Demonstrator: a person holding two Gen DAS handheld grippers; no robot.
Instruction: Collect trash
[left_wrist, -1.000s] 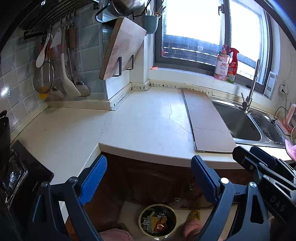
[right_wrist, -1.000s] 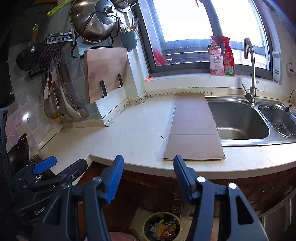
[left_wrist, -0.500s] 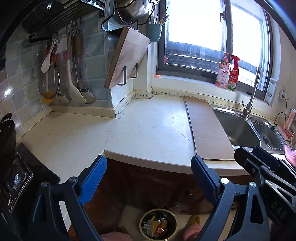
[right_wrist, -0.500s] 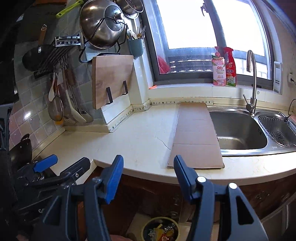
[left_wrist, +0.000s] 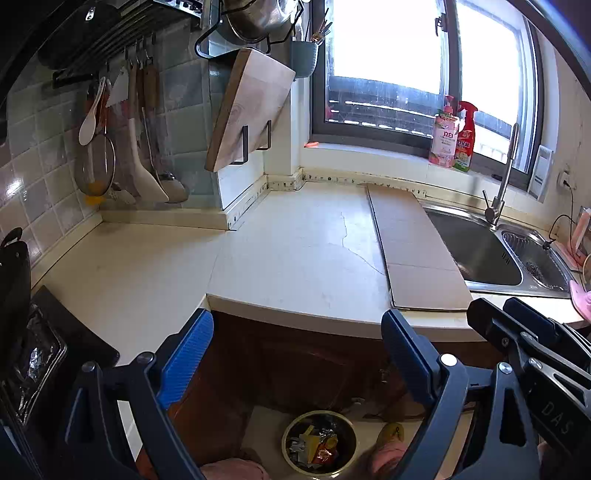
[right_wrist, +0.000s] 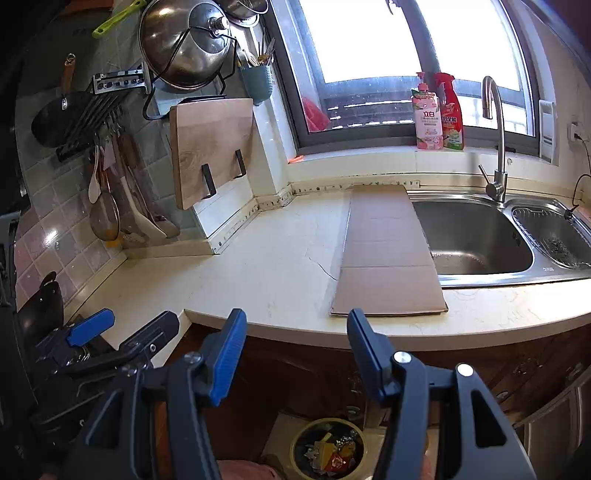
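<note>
Though partly hidden, trash bin (left_wrist: 320, 442) below.

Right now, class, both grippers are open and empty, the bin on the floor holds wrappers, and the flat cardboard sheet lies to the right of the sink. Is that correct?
One detail is wrong: the cardboard sheet lies to the left of the sink, along its left rim, as the right wrist view shows. The rest holds: the left gripper and right gripper are open and empty, and the bin on the floor holds wrappers.
</note>
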